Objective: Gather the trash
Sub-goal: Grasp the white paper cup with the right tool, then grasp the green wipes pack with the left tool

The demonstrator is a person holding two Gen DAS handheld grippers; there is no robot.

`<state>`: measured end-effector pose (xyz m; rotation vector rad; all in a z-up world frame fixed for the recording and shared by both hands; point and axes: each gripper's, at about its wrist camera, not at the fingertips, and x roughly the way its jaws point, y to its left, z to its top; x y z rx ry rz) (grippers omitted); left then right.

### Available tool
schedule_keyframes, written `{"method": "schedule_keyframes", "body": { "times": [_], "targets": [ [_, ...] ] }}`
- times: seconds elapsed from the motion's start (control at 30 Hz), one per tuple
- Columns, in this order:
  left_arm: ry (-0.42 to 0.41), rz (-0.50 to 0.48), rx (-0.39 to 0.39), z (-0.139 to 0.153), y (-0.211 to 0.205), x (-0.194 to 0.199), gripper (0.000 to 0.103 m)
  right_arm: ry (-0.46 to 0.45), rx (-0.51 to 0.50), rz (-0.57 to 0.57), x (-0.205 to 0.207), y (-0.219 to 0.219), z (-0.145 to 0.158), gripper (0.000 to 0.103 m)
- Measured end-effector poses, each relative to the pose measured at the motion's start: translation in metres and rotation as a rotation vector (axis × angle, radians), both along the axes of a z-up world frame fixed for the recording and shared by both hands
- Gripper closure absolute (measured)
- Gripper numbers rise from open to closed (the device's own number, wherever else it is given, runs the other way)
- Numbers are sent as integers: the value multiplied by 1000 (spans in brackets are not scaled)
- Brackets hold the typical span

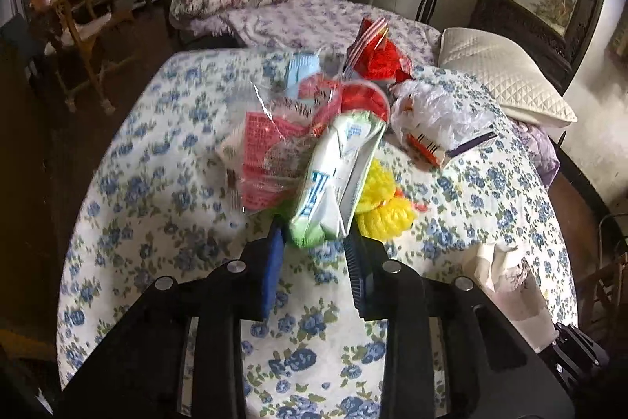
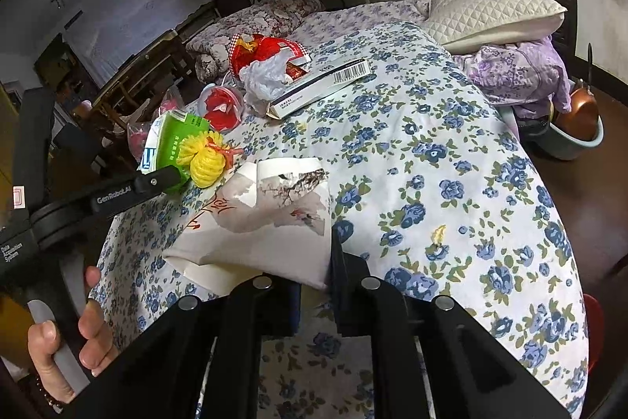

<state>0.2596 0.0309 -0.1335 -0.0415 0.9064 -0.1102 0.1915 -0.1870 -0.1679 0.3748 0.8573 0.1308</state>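
My left gripper (image 1: 316,236) is shut on a green-and-white wrapper (image 1: 337,175), held just above the flowered bedspread (image 1: 165,191); the wrapper also shows in the right wrist view (image 2: 167,144). A yellow foam net (image 1: 382,211) lies beside it, and a clear bag with pink print (image 1: 267,163) sits to its left. A red-lidded cup (image 1: 363,97), a white plastic bag (image 1: 435,116) and a red packet (image 1: 376,57) lie beyond. My right gripper (image 2: 318,262) is shut on a white paper bag with an ink painting (image 2: 267,222).
A long barcoded box (image 2: 325,87) lies by the white plastic bag. A quilted pillow (image 2: 490,10) and purple bedding (image 2: 522,69) are at the head of the bed. A basin with a copper pan (image 2: 577,124) stands on the floor. Wooden chairs (image 1: 90,26) stand at the left.
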Motion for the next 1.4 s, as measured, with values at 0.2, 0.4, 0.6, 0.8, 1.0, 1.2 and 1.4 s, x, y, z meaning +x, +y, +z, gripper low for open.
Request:
{"method": "schedule_keyframes", "body": {
  "times": [0.2,0.4,0.6,0.8,1.0,1.2,1.4],
  "targets": [
    [-34,1,13,6,-4,3,40,0,0,-2,1,0,-1,88],
    [-22,-17,-40,5,-1,5,74,2,-3,-1,3,1,-1,88],
    [-119,-23,-206,44,25,-39,76,-10,-14,6,0,4,5,88],
    [-85,-3,-342,45,49,-53,76,4,-36,2,-2,6,6,90],
    [3,-60,-315,29,36,-54,78,20,-51,6,-2,12,4,87],
    [22,-98,-275,21,27,-75,72,21,-43,10,-2,11,5,84],
    [-35,-61,-266,29,29,-88,87,-3,-25,8,-9,6,10,96]
  ]
}}
